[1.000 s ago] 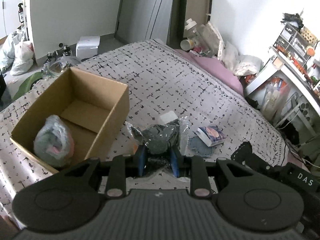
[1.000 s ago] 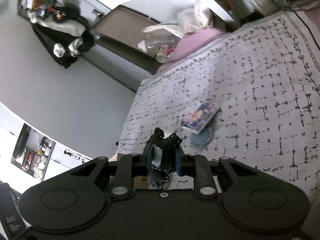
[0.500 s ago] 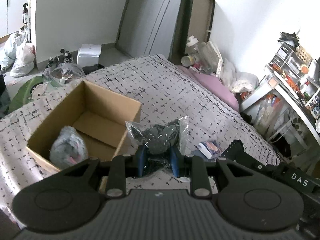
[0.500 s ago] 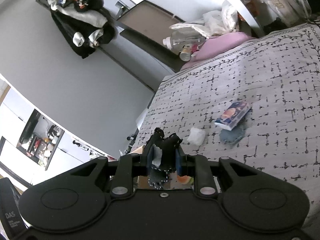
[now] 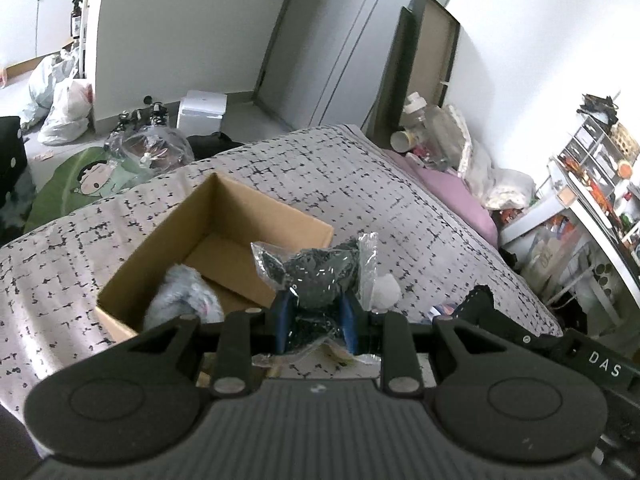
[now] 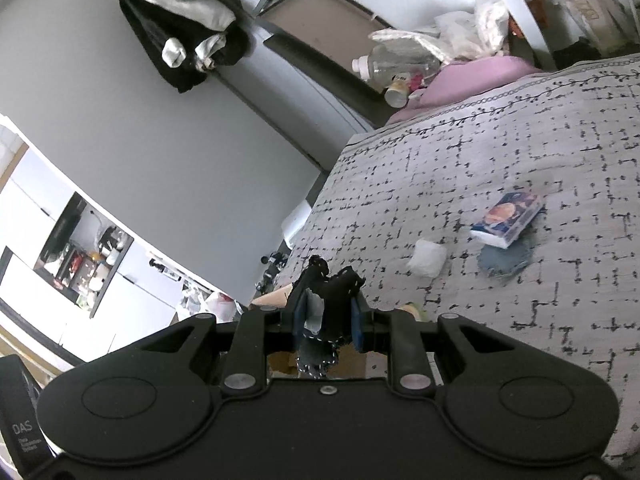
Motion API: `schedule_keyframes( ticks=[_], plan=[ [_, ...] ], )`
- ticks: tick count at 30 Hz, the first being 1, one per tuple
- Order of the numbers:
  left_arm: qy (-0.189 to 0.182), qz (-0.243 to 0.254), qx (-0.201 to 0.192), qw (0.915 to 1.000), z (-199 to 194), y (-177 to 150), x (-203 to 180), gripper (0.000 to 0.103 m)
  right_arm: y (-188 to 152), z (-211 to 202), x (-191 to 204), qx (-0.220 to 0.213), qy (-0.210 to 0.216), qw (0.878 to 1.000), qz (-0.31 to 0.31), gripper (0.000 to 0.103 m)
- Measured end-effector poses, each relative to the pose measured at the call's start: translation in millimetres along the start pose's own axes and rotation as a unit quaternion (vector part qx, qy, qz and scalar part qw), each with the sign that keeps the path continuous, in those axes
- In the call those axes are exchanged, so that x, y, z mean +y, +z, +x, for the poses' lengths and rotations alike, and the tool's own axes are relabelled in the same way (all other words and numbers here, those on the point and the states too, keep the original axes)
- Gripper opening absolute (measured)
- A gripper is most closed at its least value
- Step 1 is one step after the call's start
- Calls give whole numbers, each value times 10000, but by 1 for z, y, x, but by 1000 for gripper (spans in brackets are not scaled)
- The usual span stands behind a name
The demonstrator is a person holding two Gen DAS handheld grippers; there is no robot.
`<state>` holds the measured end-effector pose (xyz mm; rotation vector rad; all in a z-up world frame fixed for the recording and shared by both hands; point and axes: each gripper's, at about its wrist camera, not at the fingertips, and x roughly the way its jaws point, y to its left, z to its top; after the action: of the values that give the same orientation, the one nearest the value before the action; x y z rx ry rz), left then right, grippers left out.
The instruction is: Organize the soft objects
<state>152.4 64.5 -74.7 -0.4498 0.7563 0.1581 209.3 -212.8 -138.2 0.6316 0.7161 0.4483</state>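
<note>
My left gripper [image 5: 316,312] is shut on a clear plastic bag of dark grey fabric [image 5: 316,276], held above the bed just right of an open cardboard box [image 5: 224,216]. A grey fluffy item [image 5: 180,304] lies inside the box. My right gripper [image 6: 328,316] is shut on a black cloth with white stitching [image 6: 328,288]; its tip shows in the left wrist view [image 5: 478,304]. On the bedspread lie a white soft pad [image 6: 427,258], a tissue pack [image 6: 508,220] and a blue-grey cloth [image 6: 506,258] under it.
The bed [image 5: 360,184] has a grey patterned spread. A pink pillow [image 5: 452,188] and bottles lie at its head. A cluttered shelf [image 5: 592,168] stands at the right. Bags and a white box [image 5: 202,110] sit on the floor beyond the bed.
Both grippers have risen with their loads. The left gripper has moved left toward the box, which now sits closer under the bag. The white pad has come into view.
</note>
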Motion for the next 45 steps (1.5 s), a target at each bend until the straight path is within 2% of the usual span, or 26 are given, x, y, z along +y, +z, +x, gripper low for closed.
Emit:
schedule_keyframes(
  ticks=[9, 20, 30, 33, 35, 37, 38, 39, 45],
  plan=[
    [19, -205, 9, 9998, 8, 9, 28, 26, -9, 23, 21, 192, 19, 9997, -160, 23],
    [49, -477, 197, 9987, 31, 15, 60, 26, -24, 58, 42, 527, 15, 9982, -285, 23],
    [37, -664, 190, 9976, 36, 23, 83, 27, -46, 85, 63, 987, 63, 9939, -483, 24],
    [49, -696, 211, 9973, 36, 24, 88, 27, -51, 89, 66, 1120, -4, 9924, -506, 31],
    [30, -725, 235, 9971, 37, 23, 91, 27, -51, 90, 66, 1194, -82, 9914, -529, 31],
    [-12, -736, 225, 9970, 36, 24, 92, 27, -49, 89, 64, 1235, -25, 9910, -519, 39],
    [-26, -708, 212, 9973, 35, 24, 91, 27, -48, 87, 63, 1227, -5, 9913, -476, 49],
    [-48, -679, 209, 9975, 34, 24, 90, 27, -48, 84, 62, 1185, -3, 9920, -441, 53],
    [-133, -635, 267, 9975, 36, 23, 83, 27, -43, 76, 53, 1113, -110, 9932, -322, 53]
  ],
)
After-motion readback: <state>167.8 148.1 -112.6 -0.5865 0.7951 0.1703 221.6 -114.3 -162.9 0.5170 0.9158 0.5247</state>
